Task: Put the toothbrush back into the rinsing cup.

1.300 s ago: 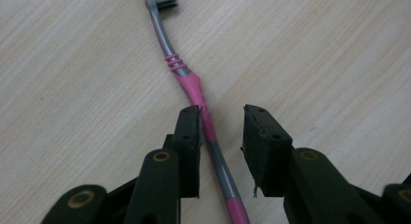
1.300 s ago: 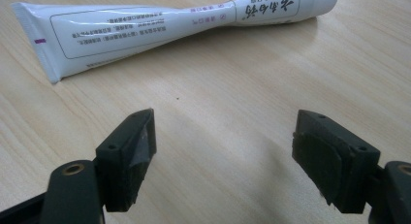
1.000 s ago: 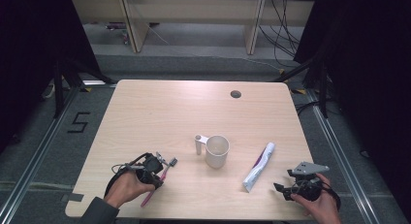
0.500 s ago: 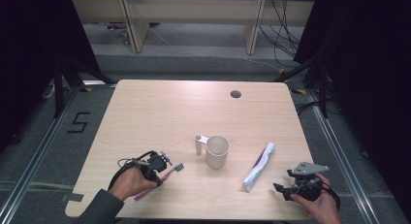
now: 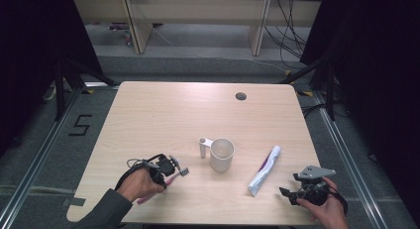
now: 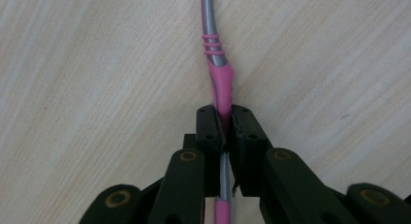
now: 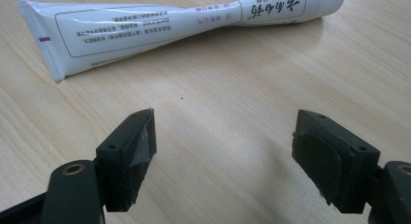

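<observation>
A toothbrush [image 6: 220, 83] with a pink and grey handle lies low over the table, and my left gripper [image 6: 223, 112] is shut on the handle. Its jaws have just been closing, with the handle between them. In the high view the left gripper [image 5: 171, 167] is near the front left, and the toothbrush [image 5: 184, 172] points its head toward a white mug [image 5: 221, 154]. My right gripper [image 7: 225, 122] stands open above bare wood, short of a white toothpaste tube [image 7: 169, 20]. From above, the right gripper [image 5: 287, 192] sits at the front right, beside the tube [image 5: 265, 170].
The mug stands upright at the table's middle with its handle to the left. A small round hole [image 5: 241, 96] lies near the table's far edge. Beyond the table [image 5: 163, 115] are wooden shelf legs and cables on the floor.
My left gripper and the toothbrush have shifted slightly right, toward the mug, and the brush head sits lower. The right gripper, tube and mug have not moved.
</observation>
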The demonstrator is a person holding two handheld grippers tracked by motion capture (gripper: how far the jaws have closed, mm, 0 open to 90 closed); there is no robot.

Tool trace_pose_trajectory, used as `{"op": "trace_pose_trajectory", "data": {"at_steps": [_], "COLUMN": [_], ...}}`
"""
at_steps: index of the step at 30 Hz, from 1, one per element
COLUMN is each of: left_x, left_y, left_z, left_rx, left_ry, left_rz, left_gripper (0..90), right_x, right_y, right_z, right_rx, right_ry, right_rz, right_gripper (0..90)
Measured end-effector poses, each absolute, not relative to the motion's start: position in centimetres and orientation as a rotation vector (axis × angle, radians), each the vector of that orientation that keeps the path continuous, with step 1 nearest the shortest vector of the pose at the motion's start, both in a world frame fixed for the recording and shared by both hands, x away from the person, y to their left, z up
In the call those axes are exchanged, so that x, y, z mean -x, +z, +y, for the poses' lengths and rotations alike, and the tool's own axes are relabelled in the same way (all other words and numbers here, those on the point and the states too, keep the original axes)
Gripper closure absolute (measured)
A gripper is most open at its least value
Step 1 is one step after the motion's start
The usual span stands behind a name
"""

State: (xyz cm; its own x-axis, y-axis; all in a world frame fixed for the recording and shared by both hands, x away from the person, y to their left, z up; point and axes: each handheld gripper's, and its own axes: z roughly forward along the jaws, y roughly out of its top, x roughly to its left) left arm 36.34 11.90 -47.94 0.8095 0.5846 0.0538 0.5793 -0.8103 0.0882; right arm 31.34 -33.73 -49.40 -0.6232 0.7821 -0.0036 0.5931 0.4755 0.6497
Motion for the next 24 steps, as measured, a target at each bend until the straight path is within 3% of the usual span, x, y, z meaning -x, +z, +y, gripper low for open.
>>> {"op": "trace_pose_trajectory", "data": {"at_steps": [13,24], "left_x": [-36.4,-36.7], "left_y": [-47.5,-45.2], "left_z": [11.7,14.4], "left_rx": [-2.951,-2.707], "left_ry": [0.175,0.221], "left_rz": [0.861,0.944], "left_gripper": [82.8,82.7], "right_x": [-31.4,-31.3], "right_y": [-49.4,-49.4], "right_z": [-33.8,-33.8], "right_rx": [-1.165,-1.168], "right_ry": [0.9,0.901], "right_rz": [2.419,2.411], "right_gripper": [24.6,24.7]}}
